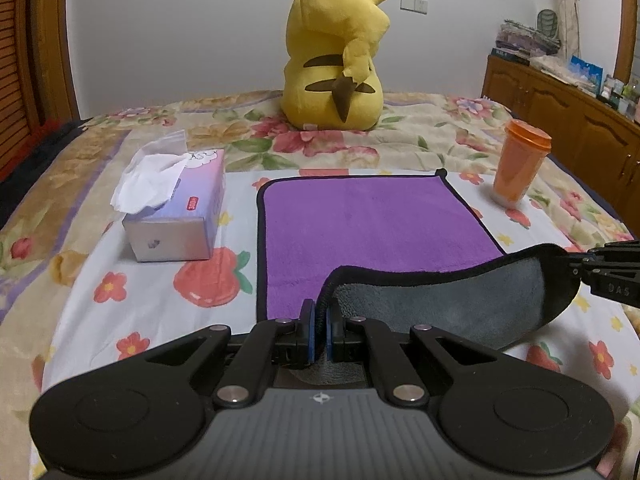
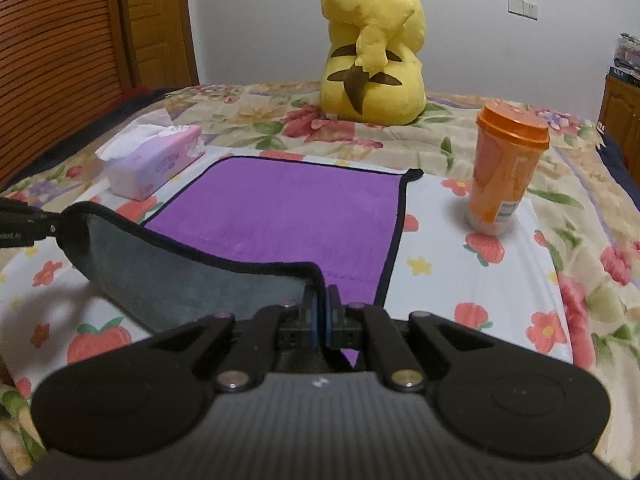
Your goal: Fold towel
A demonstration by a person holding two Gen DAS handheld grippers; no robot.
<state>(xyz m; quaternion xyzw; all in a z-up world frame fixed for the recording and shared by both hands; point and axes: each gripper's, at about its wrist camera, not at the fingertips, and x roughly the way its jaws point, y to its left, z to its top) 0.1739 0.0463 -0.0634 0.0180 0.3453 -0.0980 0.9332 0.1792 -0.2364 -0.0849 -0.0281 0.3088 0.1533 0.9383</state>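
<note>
A purple towel (image 1: pixel 360 224) with a black hem and a grey underside lies on the flowered bed; it also shows in the right wrist view (image 2: pixel 288 216). My left gripper (image 1: pixel 321 316) is shut on the towel's near left corner. My right gripper (image 2: pixel 322 304) is shut on the near right corner. Both corners are lifted, so the near edge hangs between them with the grey side (image 1: pixel 448 300) showing. The right gripper shows at the right edge of the left wrist view (image 1: pixel 576 268). The left gripper shows at the left edge of the right wrist view (image 2: pixel 52 227).
A tissue box (image 1: pixel 176 216) stands left of the towel. An orange lidded cup (image 2: pixel 504 172) stands right of it. A yellow plush toy (image 1: pixel 336 52) sits at the far side of the bed. A wooden cabinet (image 1: pixel 568 108) stands at the right.
</note>
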